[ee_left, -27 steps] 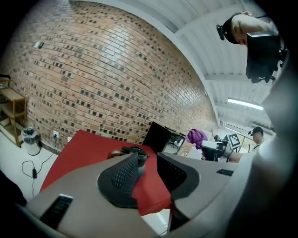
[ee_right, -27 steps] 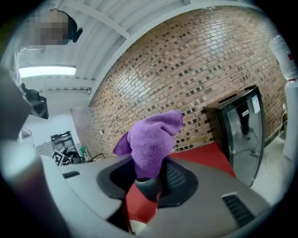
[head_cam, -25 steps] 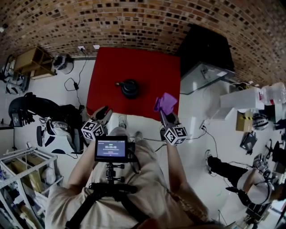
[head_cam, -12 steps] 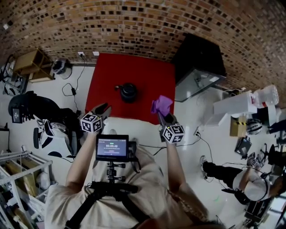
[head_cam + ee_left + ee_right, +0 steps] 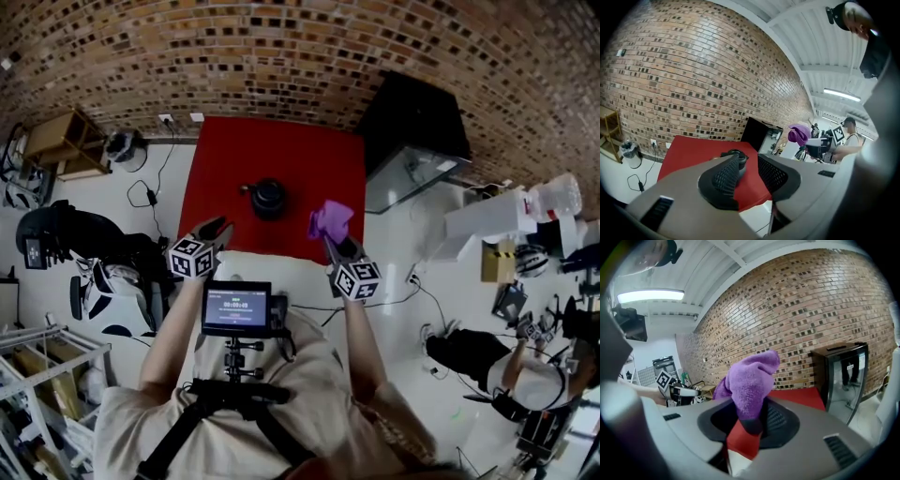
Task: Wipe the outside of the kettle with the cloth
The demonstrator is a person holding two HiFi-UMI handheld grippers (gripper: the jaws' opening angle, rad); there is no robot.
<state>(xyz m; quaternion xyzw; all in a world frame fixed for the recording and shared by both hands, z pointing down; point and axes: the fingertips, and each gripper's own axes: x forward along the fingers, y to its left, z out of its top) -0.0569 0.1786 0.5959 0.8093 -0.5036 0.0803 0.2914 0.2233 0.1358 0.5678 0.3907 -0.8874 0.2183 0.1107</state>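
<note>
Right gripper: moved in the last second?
Yes, slightly. Holding the purple cloth, the right gripper has edged left, closer to the kettle on the red table.

L tool [image 5: 749, 164] jaws apart, empty; kettle [image 5: 738, 153] beyond on red table [image 5: 693, 150].

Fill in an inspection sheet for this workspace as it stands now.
Surface: red table, bare apart from the kettle.
Job's things: round black kettle on the table; fluffy purple cloth held in the air to its right.
Clutter: nothing seen on the table.
Grippers: left gripper open, empty; right gripper shut on the cloth.
Cables: black cable lying left of the table.
Surroundings: brick wall; black cabinet.
</note>
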